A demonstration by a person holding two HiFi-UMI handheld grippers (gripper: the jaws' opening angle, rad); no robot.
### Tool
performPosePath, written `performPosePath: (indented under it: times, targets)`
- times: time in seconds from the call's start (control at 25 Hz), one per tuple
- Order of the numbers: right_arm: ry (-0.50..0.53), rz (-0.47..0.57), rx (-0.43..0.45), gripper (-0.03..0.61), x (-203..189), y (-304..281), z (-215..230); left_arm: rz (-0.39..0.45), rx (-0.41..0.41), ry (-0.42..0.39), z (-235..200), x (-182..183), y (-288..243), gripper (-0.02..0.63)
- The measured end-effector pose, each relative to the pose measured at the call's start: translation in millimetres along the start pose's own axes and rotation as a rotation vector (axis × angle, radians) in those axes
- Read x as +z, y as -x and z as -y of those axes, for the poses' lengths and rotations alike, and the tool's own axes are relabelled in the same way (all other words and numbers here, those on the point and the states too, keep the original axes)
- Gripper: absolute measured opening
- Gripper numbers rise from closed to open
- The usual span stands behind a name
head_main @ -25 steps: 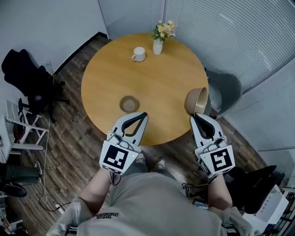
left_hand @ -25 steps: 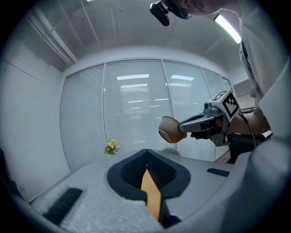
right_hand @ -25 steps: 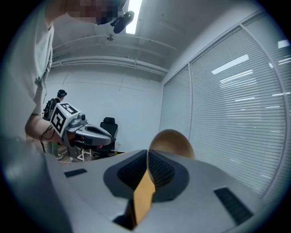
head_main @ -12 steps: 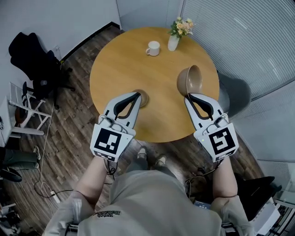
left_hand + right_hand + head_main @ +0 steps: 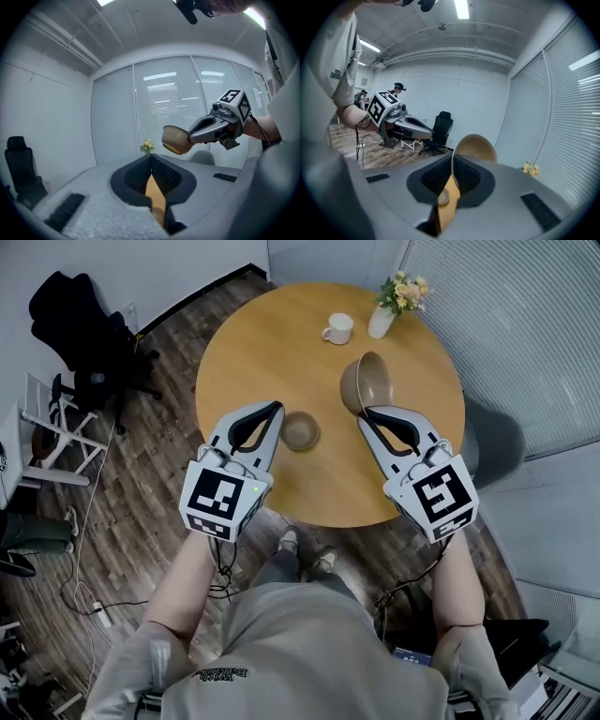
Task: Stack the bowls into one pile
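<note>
The bigger bowl is hanging in the air, tipped steeply over, up and to the right of the small bowl in the head view and not touching it. The right gripper is pinching it by the near rim. Its jaws are squeezed almost fully together, with just the bowl's wall between the pads.

The small bowl is sitting upright on the round wooden table, on the half nearer the person. It's also peeking through the gap under the right gripper's jaws in that gripper's own view.

The left gripper is hovering just to the left of the small bowl, pointing past it. Its jaws are closed tip to tip and it's carrying nothing; only bare tabletop is showing under them.

Further out from the small bowl, a white mug and a white vase of flowers are standing by the table's far edge, the vase to the right of the mug. A black office chair is sitting on the floor well off to the small bowl's left.
</note>
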State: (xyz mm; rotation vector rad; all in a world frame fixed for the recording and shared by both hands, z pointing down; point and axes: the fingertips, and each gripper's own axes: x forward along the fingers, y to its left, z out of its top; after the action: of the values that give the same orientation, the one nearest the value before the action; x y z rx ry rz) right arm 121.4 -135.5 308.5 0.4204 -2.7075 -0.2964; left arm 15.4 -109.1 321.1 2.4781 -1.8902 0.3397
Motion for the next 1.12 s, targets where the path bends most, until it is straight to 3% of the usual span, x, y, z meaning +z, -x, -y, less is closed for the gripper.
performPosePath:
  times: [0.36,1.12]
  targets:
    - [0.012,-0.067,0.151,0.034,-13.3,-70.4,-20.1,-0.104,0.066,0.036,-38.5,-50.9,-8.2,0.018]
    - [-0.047,-0.334,0.351,0.034,-144.4,-170.4,-84.6,-0.296,0.038,0.131,-47.1,-172.5,-20.4,0.018]
